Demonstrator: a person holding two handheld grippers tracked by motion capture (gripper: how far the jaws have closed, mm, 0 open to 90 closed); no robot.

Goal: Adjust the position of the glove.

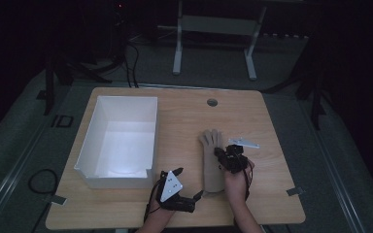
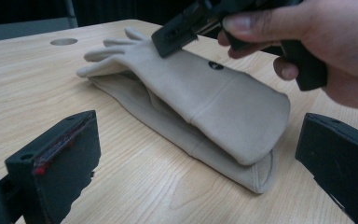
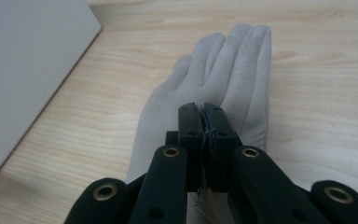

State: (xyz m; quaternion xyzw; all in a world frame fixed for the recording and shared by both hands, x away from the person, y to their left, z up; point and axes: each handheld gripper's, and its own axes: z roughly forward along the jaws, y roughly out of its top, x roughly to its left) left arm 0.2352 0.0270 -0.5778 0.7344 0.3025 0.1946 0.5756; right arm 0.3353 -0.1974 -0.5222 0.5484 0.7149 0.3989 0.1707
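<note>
at the bottom centre of the high view the left gripper (image 1: 197, 195) lies low on the table (image 1: 272, 194), jaws wide apart, just short of the cuff of the beige gloves (image 1: 212, 162). right of centre the right gripper (image 1: 219, 154) presses its closed jaws on the gloves' middle. farther, at left, stands a white box (image 1: 119, 141).
</note>
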